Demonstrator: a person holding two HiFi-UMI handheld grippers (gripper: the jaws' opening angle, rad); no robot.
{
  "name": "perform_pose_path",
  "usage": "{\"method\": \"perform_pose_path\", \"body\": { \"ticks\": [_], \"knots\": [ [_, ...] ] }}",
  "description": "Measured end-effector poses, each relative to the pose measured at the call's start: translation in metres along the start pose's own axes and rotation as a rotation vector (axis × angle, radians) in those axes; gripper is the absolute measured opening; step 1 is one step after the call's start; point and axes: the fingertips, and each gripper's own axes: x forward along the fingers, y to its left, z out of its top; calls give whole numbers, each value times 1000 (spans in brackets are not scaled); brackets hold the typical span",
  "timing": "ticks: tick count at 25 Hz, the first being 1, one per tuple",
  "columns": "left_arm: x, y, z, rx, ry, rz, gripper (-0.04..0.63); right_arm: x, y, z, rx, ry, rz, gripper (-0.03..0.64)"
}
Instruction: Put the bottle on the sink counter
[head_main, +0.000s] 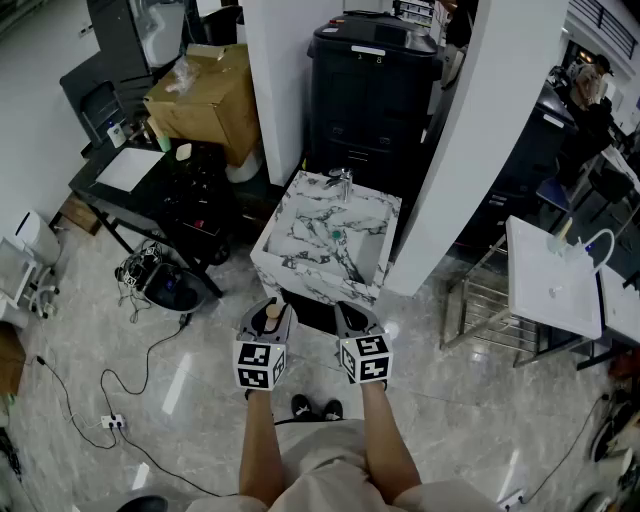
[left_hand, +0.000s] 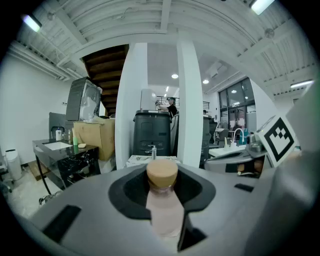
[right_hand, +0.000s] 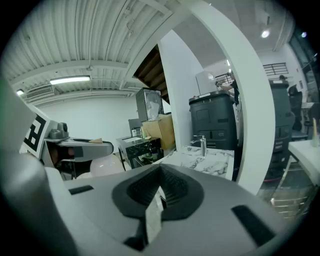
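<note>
Carrying step, it seems: the tan-capped bottle (left_hand: 163, 205) is clamped upright in the left gripper (head_main: 267, 314) jaws, while the right gripper (head_main: 353, 318) jaws are pressed together on nothing. The marble sink desk (head_main: 305, 272) is seen ahead of both jaws, so a forward reach and set-down is needed. No brand or writing can be read

Bottle (left_hand: 162, 200): small, pale pink translucent body, tan rounded cap, upright, gripped at the body between the jaws of the left gripper (left_hand: 162, 187), cap standing clear above them. It is just short of the sink counter's near edge and not on it. Sink counter (head_main: 310, 277): white block with dark marble veining, square sunken basin, chrome tap (head_main: 342, 181) at the far rim.
</note>
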Motion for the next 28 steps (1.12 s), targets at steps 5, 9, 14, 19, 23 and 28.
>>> {"method": "perform_pose_path", "body": {
  "ticks": [5, 9, 14, 19, 23, 28],
  "knots": [
    [2, -6, 1, 2, 1, -28, 118, -3, -2, -1, 1, -1, -1, 3],
    [3, -9, -1, 2, 8, -29, 118, -3, -5, -1, 2, 0, 5, 3],
    [-4, -6, 3, 5, -2, -10, 118, 0, 0, -2, 1, -7, 33, 3],
    [-3, -5, 8, 10, 1, 4, 118, 3, -5, 5, 48, -40, 65, 4],
    [0, 4, 12, 14, 1, 20, 118, 8, -7, 8, 59, -45, 81, 4],
    [11, 16, 9, 5, -4, 25, 118, 24, -12, 4, 62, -31, 83, 4]
  ]
}}
